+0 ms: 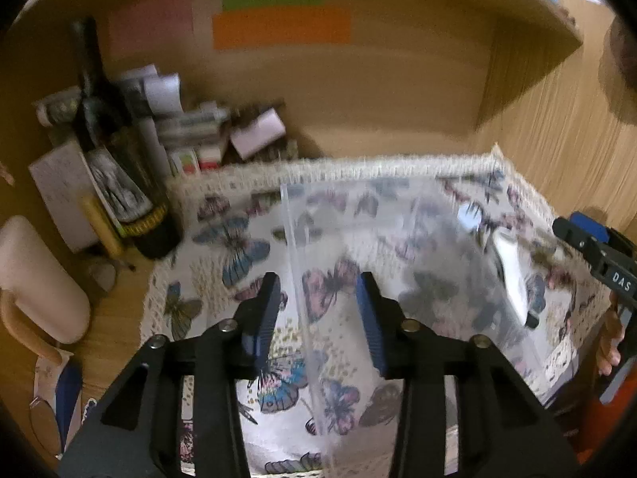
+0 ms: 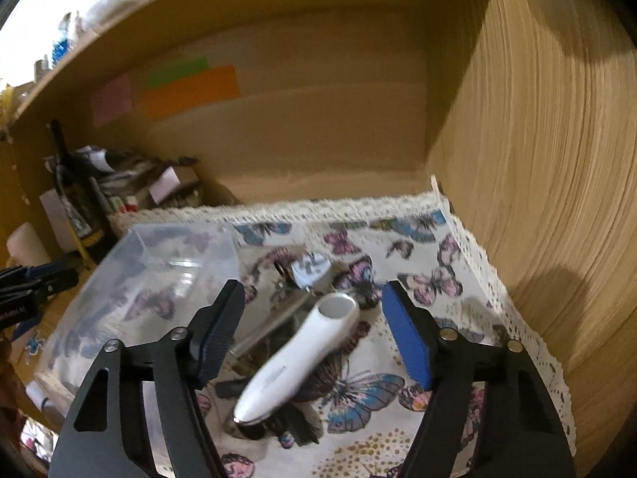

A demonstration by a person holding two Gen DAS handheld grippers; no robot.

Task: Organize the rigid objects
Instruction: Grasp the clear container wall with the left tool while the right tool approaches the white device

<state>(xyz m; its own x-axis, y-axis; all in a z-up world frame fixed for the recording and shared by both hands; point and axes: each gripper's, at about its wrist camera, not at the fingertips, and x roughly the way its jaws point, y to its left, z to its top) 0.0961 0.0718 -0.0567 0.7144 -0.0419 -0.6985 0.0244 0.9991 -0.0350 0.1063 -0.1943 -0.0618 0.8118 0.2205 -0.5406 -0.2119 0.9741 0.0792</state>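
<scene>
Both grippers spread over the butterfly cloth, clear box at left, white device at right.

Left wrist view: your left gripper has its fingers released and apart, straddling the near wall of the clear plastic box without closing on it. The box sits on the butterfly cloth covering the table. The white handheld device shows through the box's far side, blurred. A dark bottle and stacked cartons stand well apart at the back left. Your right gripper enters at the right edge.

Right wrist view: your right gripper is released too, fingers wide, grasping nothing; the white handheld device lies between them on the cloth, just beside the clear plastic box. A shiny metal piece lies just beyond the device; too blurred to identify.
</scene>
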